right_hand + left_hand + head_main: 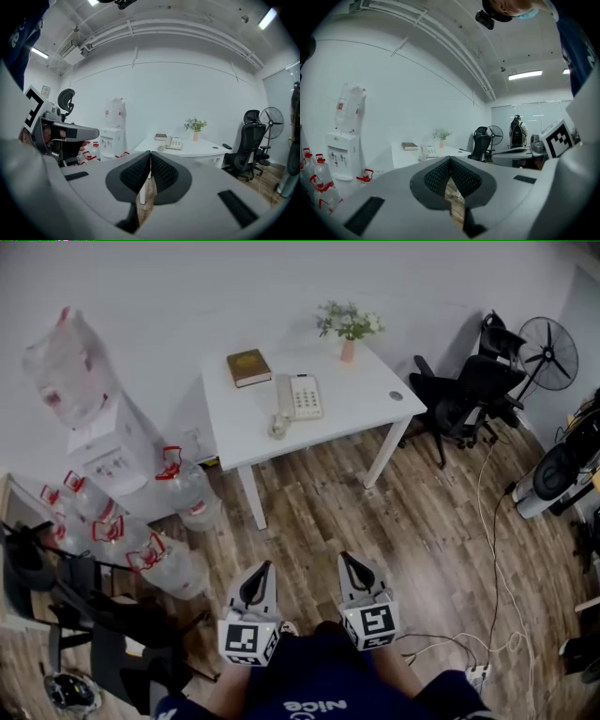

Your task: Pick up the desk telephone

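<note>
A white desk telephone (pixel 298 396) lies on a small white table (pixel 366 409) against the far wall; it also shows as the telephone (pixel 428 151) in the left gripper view and the telephone (pixel 174 143) in the right gripper view. My left gripper (pixel 260 570) and right gripper (pixel 350 563) are held close to my body, side by side, well short of the table. Both are shut with nothing between the jaws. They point toward the table.
On the table sit a brown book (pixel 248 367), a pink vase with flowers (pixel 348 329) and a small round object (pixel 277 428). A water dispenser (pixel 112 451) and several water jugs (pixel 187 488) stand at left. Black office chairs (pixel 464 395), a fan (pixel 547 353) and floor cables (pixel 492 596) are at right.
</note>
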`<state>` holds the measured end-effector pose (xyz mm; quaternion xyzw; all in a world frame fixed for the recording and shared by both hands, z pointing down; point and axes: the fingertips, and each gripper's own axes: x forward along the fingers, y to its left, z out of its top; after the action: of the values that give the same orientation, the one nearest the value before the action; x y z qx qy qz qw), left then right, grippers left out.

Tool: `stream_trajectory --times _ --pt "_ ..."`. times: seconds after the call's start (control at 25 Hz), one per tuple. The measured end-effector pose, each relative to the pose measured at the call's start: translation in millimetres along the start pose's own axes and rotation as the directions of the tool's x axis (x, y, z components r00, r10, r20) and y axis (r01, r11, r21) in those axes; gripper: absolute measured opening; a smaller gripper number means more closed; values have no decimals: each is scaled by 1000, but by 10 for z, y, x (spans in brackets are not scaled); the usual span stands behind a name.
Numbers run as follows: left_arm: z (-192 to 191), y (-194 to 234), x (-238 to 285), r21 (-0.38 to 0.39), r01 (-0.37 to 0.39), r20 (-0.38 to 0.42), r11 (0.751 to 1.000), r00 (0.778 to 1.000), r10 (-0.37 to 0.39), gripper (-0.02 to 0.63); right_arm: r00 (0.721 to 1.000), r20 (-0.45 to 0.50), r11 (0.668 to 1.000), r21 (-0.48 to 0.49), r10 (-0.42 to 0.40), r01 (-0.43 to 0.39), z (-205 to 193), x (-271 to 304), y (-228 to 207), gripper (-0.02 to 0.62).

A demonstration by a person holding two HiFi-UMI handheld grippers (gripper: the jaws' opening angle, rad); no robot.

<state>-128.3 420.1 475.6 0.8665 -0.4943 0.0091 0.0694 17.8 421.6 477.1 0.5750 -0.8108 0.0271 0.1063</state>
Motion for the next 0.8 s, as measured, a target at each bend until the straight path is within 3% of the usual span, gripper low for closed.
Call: stream_trajectory --times 0.32,0.56,0.8 --pt "-2 29 151 -2 66 -29 998 997 -66 15 1000 -9 1000 16 -4 4 0 132 41 23" --pt "-44 134 417 -20 39 -42 999 998 -40 16 998 -67 1000 11 -13 14 -130 419 -198 21" --pt "-120 193 938 -35 21 -107 999 994 -25 17 996 -73 998 24 52 -51 -94 914 -543 21"
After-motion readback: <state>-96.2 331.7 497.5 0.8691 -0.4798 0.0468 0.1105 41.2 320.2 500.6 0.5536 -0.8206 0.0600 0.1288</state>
